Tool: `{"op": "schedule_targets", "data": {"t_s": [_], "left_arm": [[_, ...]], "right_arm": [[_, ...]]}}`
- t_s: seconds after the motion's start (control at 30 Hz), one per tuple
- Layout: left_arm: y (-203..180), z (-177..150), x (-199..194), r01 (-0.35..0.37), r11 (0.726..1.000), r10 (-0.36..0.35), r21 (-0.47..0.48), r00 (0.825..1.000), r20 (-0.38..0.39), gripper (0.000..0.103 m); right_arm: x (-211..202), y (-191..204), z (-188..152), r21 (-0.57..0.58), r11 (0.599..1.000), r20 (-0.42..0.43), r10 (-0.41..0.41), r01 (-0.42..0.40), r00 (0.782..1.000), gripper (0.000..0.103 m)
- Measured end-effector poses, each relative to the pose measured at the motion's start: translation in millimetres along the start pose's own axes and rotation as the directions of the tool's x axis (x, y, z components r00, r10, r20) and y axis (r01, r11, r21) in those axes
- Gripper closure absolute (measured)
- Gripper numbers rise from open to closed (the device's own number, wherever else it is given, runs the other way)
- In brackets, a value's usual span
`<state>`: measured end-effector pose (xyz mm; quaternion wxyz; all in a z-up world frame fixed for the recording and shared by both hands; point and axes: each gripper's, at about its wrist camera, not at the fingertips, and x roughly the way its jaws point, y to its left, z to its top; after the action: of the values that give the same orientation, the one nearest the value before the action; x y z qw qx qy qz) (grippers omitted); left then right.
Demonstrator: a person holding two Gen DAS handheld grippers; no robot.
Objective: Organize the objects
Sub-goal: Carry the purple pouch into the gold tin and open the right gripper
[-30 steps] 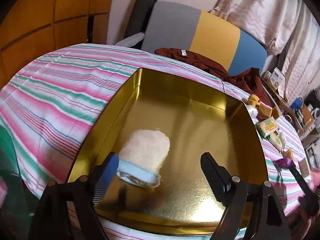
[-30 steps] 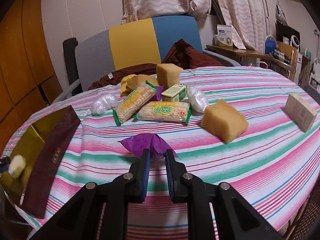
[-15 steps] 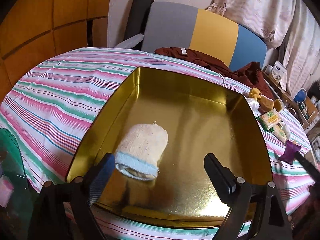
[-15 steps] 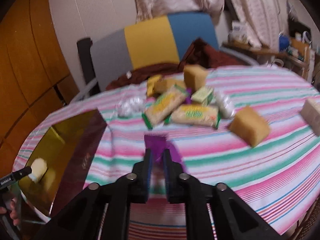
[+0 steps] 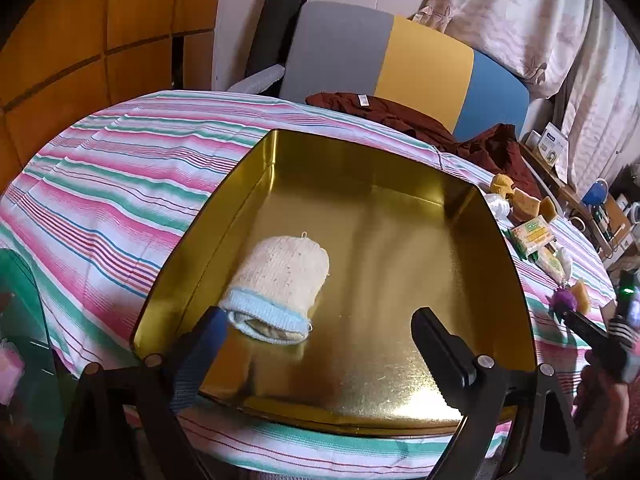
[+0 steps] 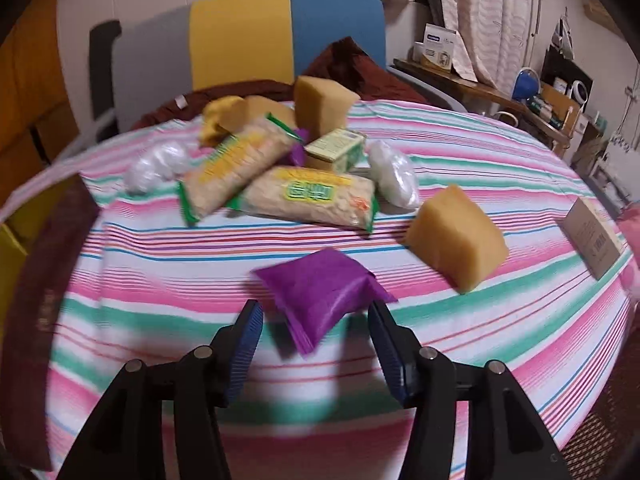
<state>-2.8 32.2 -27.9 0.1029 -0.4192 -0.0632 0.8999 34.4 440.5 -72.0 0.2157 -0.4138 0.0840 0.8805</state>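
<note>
The left tool [image 5: 320, 334] is held spread above the gold tin [image 5: 492, 216], the rolled cloth [image 5: 280, 280] at its 11 o'clock. The right tool [image 6: 316, 340] is spread; the purple packet [image 6: 324, 292], blurred, possibly airborne, is seen between its fingers at 12 o'clock.

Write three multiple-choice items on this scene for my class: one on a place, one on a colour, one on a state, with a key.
1. Where does the rolled cream cloth lie?
A. inside the gold tin
B. on the chair
C. on the striped tablecloth

2. What colour is the packet nearest the right tool?
A. green
B. purple
C. white

3. How is the left tool set?
A. shut on the cloth
B. shut on nothing
C. open

Key: 1 A, the cloth rests on the tin's floor; 2 B, the packet is purple; 3 C, its fingers stand wide apart.
</note>
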Motion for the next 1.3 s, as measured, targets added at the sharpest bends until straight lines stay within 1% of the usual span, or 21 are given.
{"op": "schedule_targets", "data": {"t_s": [0.07,0.17,0.2,0.23,0.33,0.53,0.63,0.7,0.77,0.83,0.9,0.97,1.03,1.1,1.17,1.23,1.3], "left_arm": [[1.9,-1.7,-2.4,0.001,1.0,-0.001,-0.004,1.0,-0.002,0.009],[4.4,-3.4,-3.3,0.001,1.0,-0.001,-0.01,1.0,-0.004,0.009],[5.2,-3.8,-3.0,-0.001,1.0,0.001,-0.01,1.0,-0.006,0.009],[5.9,-3.8,-2.5,-0.003,1.0,0.003,-0.011,1.0,-0.008,0.009],[6.7,-4.0,-1.1,-0.006,1.0,0.006,-0.013,1.0,-0.01,0.009],[6.2,-6.5,3.2,-0.004,1.0,0.004,-0.011,1.0,-0.026,0.009],[7.6,-5.8,3.3,-0.017,1.0,0.016,-0.015,1.0,-0.027,0.009],[9.8,-5.3,3.8,-0.029,0.999,0.028,-0.019,0.999,-0.029,0.009],[12.6,-4.1,5.3,-0.056,0.998,0.055,-0.019,0.998,-0.034,0.009],[15.6,-3.4,5.5,-0.066,0.997,0.065,-0.028,0.997,-0.036,0.009],[18.0,-2.6,4.2,-0.059,0.997,0.058,-0.042,0.998,-0.035,0.009],[20.2,-1.0,0.7,-0.058,0.997,0.057,-0.057,0.998,-0.026,0.009],[23.7,1.8,-4.3,-0.071,0.995,0.071,-0.067,0.997,-0.009,0.009],[27.4,3.6,-7.4,-0.085,0.993,0.085,-0.077,0.996,0.002,0.008],[35.0,6.2,-10.7,-0.103,0.99,0.105,-0.099,0.994,0.012,0.005],[45.7,8.3,-11.2,-0.129,0.984,0.132,-0.125,0.991,0.013,0.004],[53.5,9.0,-11.4,-0.148,0.978,0.151,-0.147,0.988,0.011,0.004]], "right_arm": [[3.4,-2.8,4.5,0.0,1.0,0.009,-0.001,0.001,1.0,0.048],[9.8,-6.3,10.8,-0.007,0.999,0.008,0.033,-0.033,0.999,0.048],[11.4,-6.7,12.1,-0.003,0.999,0.009,0.046,-0.046,0.999,0.049],[12.9,-7.9,11.6,0.005,0.998,0.007,0.058,-0.058,0.998,0.056],[11.9,-8.2,9.0,0.001,0.998,0.026,0.068,-0.068,0.997,0.065],[-4.1,-1.8,0.4,-0.028,0.996,0.082,0.087,-0.085,0.993,0.066],[-22.2,1.3,0.9,-0.002,0.991,0.111,0.133,-0.133,0.985,0.066],[-42.1,12.9,3.2,-0.01,0.982,0.14,0.189,-0.189,0.972,0.066],[-63.6,31.0,5.7,-0.045,0.967,0.17,0.253,-0.249,0.952,0.066],[-88.8,55.9,5.7,-0.095,0.942,0.195,0.336,-0.323,0.921,0.066],[-108.1,79.8,6.4,-0.144,0.91,0.2,0.411,-0.389,0.889,0.066],[-121.9,107.5,4.2,-0.207,0.876,0.175,0.471,-0.436,0.864,0.066],[-129.7,137.3,-0.5,-0.266,0.845,0.131,0.509,-0.465,0.85,0.066],[-131.5,165.3,-6.2,-0.299,0.816,0.077,0.538,-0.496,0.839,0.066],[-127.6,188.8,-11.2,-0.305,0.802,0.023,0.546,-0.514,0.837,0.065],[-119.2,205.1,-14.3,-0.296,0.788,-0.035,0.555,-0.539,0.831,0.065],[-109.3,220.4,-19.9,-0.287,0.79,-0.087,0.542,-0.542,0.836,0.065]]}}
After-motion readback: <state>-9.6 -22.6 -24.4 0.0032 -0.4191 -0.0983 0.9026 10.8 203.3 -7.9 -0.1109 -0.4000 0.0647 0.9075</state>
